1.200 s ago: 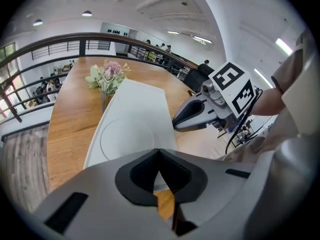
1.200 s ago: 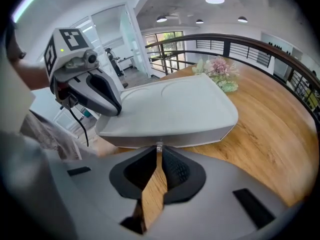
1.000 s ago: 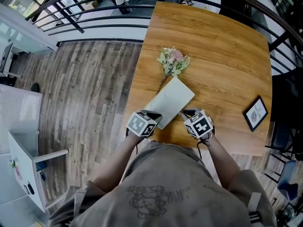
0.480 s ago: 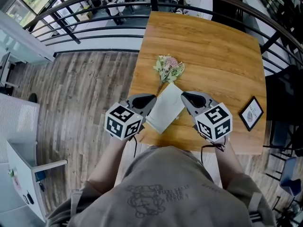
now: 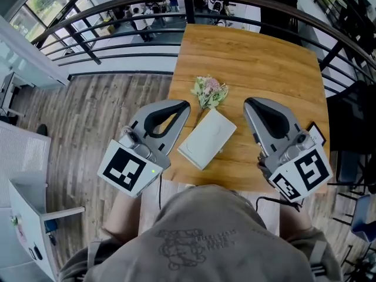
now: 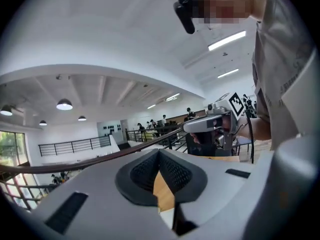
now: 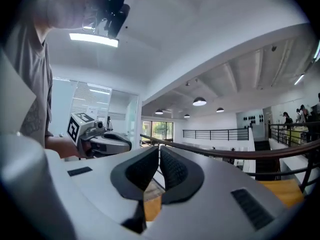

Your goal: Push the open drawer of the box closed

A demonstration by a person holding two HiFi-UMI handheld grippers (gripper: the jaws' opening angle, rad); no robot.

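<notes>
Looking down on a wooden desk (image 5: pixel 264 57), with a white box (image 5: pixel 207 138) lying flat near the near edge, toward the left corner, turned askew to the edges. Reads as one plain rectangular slab, top bare; cannot make out the drawer's seam from the head view. Just beyond its far corner, a small bunch of flowers (image 5: pixel 210 92), stems pointing at the box. At the right edge, a framed picture (image 5: pixel 315 131), partly hidden behind the right gripper.

Holding the left gripper (image 5: pixel 180 106) up over the desk's left edge and the right gripper (image 5: pixel 251 103) over the near right part, one on each side of the box and clear of it. Left jaws shut, tips together with nothing between. Right jaws closing to meet at the tips, likewise on nothing.

Compared with a second ago: then down low at the box's near end, both grippers against it; now raised toward the head and spread apart. Box in much the same spot, at the same slant.
</notes>
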